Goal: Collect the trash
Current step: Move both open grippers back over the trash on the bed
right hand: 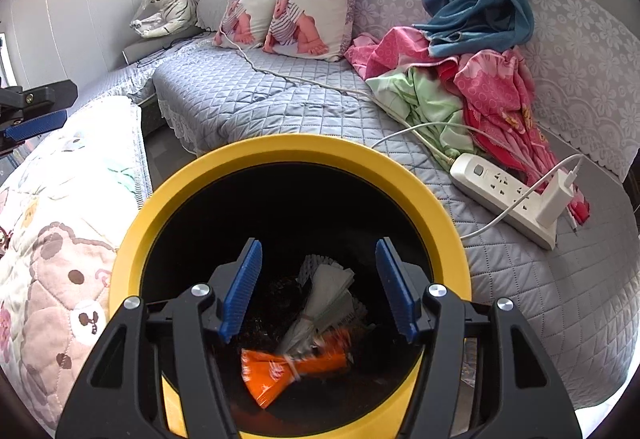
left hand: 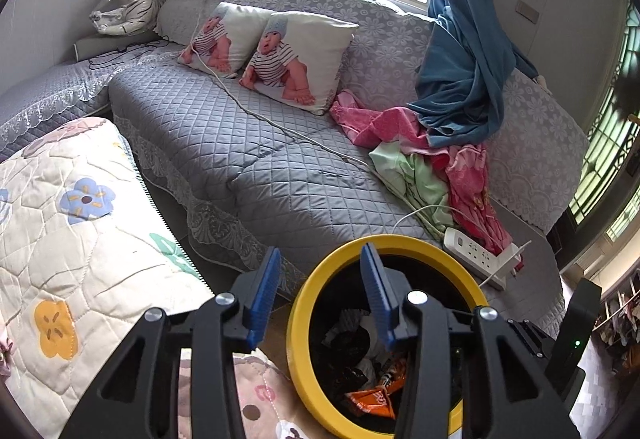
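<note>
A round bin with a yellow rim (right hand: 280,149) and a black inside stands in front of a grey sofa. My right gripper (right hand: 318,243) hangs open over its mouth with nothing between the blue pads. Below it in the bin lie an orange wrapper (right hand: 292,367) and a crumpled grey-white wrapper (right hand: 326,295), both slightly blurred. My left gripper (left hand: 320,253) is open at the bin's left rim (left hand: 298,319) and holds nothing. One of its blue pads (right hand: 38,125) shows at the left edge of the right wrist view. The orange wrapper (left hand: 374,397) and dark scraps are visible inside the bin.
The grey quilted sofa (left hand: 224,143) carries two printed pillows (left hand: 288,59), a pile of pink and green cloth (left hand: 432,159), a hanging blue curtain (left hand: 464,71) and a white power strip (right hand: 508,195) with a charger and cables. A flowered quilt (left hand: 72,219) lies left of the bin.
</note>
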Available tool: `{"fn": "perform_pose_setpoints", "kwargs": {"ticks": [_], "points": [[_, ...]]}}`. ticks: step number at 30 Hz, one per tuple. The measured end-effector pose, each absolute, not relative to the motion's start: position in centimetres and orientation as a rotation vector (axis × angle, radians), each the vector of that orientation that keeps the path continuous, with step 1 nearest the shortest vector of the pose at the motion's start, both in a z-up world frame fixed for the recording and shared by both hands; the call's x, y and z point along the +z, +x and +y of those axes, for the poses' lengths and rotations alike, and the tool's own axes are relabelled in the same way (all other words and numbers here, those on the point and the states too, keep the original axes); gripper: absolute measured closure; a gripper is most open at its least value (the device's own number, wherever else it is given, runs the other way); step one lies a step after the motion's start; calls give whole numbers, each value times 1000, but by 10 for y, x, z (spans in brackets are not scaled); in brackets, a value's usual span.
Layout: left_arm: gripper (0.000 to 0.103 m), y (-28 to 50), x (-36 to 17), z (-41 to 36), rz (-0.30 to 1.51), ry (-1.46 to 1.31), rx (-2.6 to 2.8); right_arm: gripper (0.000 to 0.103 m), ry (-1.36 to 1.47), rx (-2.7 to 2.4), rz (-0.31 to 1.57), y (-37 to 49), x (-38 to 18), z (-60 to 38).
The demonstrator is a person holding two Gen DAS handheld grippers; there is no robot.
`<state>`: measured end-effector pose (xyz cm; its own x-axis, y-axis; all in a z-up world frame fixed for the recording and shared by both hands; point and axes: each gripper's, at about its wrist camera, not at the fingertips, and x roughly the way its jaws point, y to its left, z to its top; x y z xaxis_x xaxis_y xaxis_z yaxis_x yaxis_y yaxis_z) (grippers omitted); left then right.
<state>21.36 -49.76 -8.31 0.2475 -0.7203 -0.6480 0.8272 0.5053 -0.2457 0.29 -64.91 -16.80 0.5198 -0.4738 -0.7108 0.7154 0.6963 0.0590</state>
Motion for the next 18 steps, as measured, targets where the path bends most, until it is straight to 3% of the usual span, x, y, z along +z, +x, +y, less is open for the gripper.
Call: {"fn": "perform_pose_setpoints", "kwargs": {"ticks": [9,15,18], "points": [[64,234,-68,-442,753,116,-977,47,331,-708,693,6,-144,-627],[63,264,-67,-366,738,111,-836,46,287,-614,664,30,-126,-594],[57,281,-69,-313,733,115,-731,43,254,-541,655,52,-120,-569]]}}
